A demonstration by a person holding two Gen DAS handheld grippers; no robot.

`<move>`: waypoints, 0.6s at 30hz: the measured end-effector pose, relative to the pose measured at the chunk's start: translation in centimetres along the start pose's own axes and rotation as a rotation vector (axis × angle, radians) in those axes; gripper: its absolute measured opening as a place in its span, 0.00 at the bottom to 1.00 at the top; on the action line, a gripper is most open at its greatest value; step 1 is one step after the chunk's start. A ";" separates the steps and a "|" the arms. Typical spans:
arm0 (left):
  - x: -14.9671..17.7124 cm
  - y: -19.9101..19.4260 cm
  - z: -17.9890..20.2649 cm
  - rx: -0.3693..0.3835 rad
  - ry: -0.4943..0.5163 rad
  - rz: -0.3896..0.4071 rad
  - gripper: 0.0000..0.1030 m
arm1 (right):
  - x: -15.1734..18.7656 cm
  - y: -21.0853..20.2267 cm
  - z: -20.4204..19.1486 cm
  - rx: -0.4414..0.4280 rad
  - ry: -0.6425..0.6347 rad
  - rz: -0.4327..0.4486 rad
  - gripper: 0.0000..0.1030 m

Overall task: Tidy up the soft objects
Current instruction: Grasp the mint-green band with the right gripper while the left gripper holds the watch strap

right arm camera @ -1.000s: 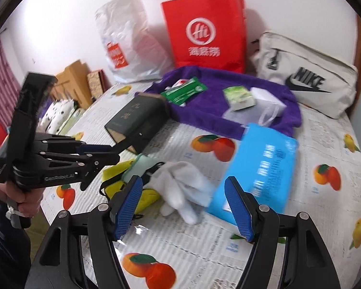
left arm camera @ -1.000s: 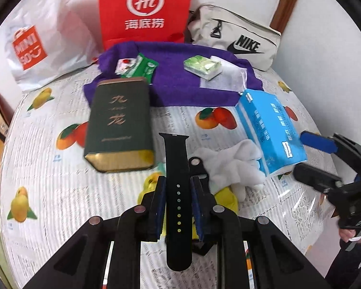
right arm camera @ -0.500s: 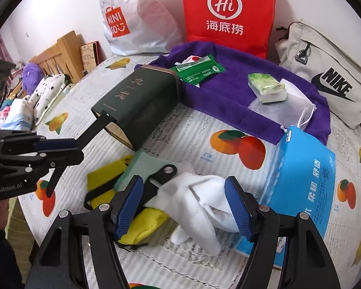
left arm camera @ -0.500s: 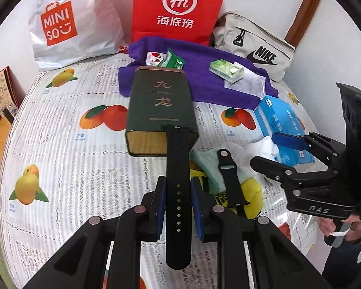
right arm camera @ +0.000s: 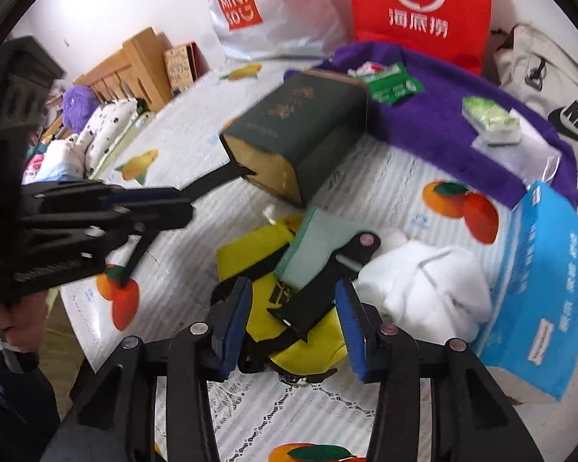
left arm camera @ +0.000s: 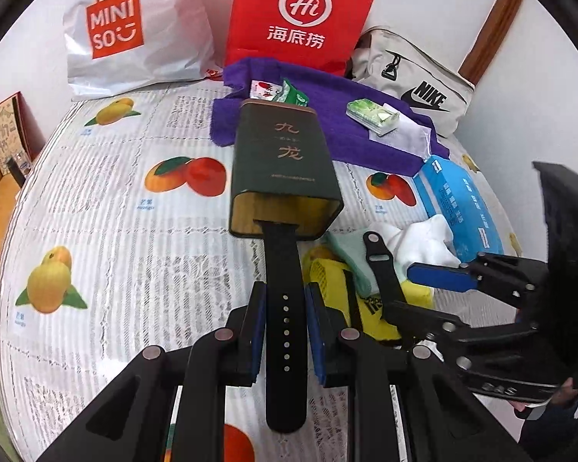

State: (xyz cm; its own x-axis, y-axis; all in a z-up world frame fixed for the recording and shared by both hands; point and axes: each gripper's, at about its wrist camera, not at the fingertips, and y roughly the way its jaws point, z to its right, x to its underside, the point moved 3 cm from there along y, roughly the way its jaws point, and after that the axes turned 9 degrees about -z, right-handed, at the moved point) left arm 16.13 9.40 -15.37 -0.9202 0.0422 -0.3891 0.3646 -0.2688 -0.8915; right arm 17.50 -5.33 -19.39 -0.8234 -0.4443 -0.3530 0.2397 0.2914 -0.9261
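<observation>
My left gripper [left arm camera: 285,331] is shut on a long black watch strap [left arm camera: 283,288]. The strap's far tip reaches into the open mouth of a dark green tin [left arm camera: 285,165] lying on its side; both also show in the right wrist view, the tin [right arm camera: 300,131] and the strap tip [right arm camera: 227,175]. My right gripper [right arm camera: 293,327] is open, its fingers either side of a second, shorter black strap [right arm camera: 323,281] that lies on a yellow cloth [right arm camera: 250,250] and a pale green cloth [right arm camera: 316,246]. A white cloth [right arm camera: 431,285] lies right of them.
A blue tissue pack [right arm camera: 539,281] lies at the right. A purple towel [left arm camera: 327,115] behind the tin carries small packets. A red bag [left arm camera: 300,11], a Miniso bag [left arm camera: 131,30] and a Nike pouch [left arm camera: 416,81] stand along the wall. The fruit-print cover's edge [right arm camera: 84,338] is at the left.
My left gripper has carried the long strap forward until its tip entered the tin's mouth. My right gripper has come down over the shorter strap and narrowed its opening.
</observation>
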 end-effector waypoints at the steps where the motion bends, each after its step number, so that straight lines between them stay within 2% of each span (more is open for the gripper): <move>1: 0.2 -0.1 -0.1 0.000 -0.004 0.001 0.19 | 0.0 0.3 0.1 0.004 0.007 -0.007 0.43; 5: 1.0 -0.2 -0.8 0.002 -0.022 -0.001 0.19 | 0.1 1.0 0.0 0.045 0.021 -0.015 0.43; 9: 1.5 -0.4 -0.7 0.012 -0.026 0.000 0.19 | 0.1 1.4 -0.7 0.094 -0.028 0.001 0.42; 12: 1.6 -0.5 -0.6 0.018 -0.020 0.007 0.19 | 0.6 0.9 -0.4 0.142 -0.053 0.010 0.24; 13: 1.6 -0.6 -0.6 0.018 -0.020 0.009 0.19 | 0.7 0.6 -0.1 0.135 -0.044 0.007 0.16; 14: 1.6 -0.6 -0.6 0.020 -0.020 0.010 0.19 | 0.8 0.4 0.2 0.126 -0.034 0.001 0.13; 18: 1.8 -0.5 -0.5 0.025 -0.023 0.009 0.19 | 1.1 0.2 0.7 0.108 -0.007 -0.021 0.13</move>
State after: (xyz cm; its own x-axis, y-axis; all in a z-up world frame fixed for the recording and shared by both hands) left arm 14.39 10.10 -15.71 -0.9199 0.0171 -0.3917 0.3700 -0.2930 -0.8817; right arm 16.98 -6.35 -20.09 -0.8254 -0.4551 -0.3340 0.2769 0.1892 -0.9421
